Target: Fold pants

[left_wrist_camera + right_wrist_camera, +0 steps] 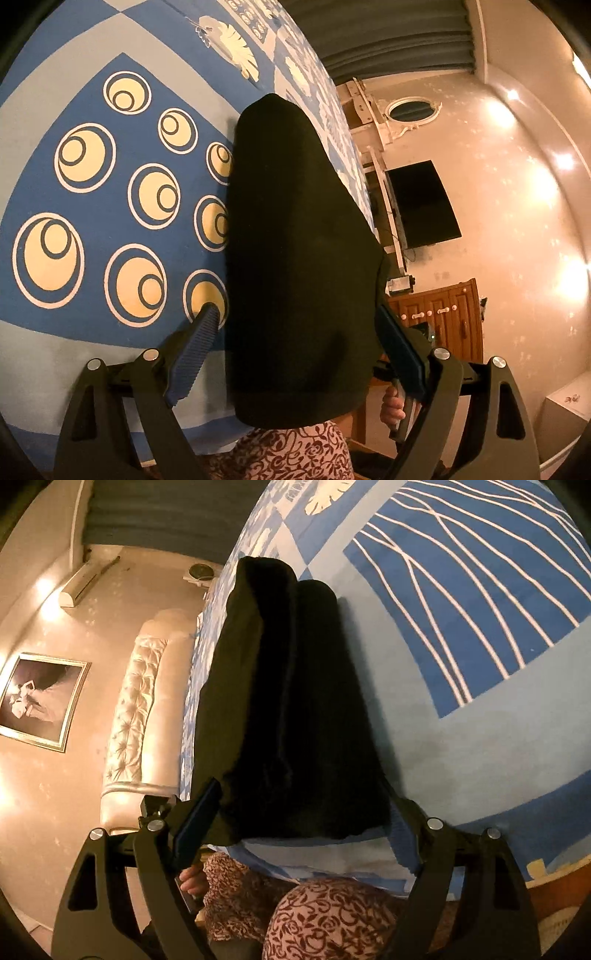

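The pants (295,258) are matt black cloth, soft and faintly fuzzy. The bedspread (110,66) under them is smooth printed fabric. Each gripper's fingers (192,354) carry ribbed blue pads on matt black plastic arms — with shiny metal pivot pins. At far left, the headboard (133,709) looks glossy and tufted.

Black gripper arms (122,398), silver screws, ribbed blue jaws, floral-print clothing (325,919).

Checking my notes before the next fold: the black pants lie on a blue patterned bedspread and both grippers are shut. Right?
Not quite. Both grippers are open: the left gripper and right gripper have fingers spread on either side of the black pants, as both wrist views show. The blue bedspread is correct.
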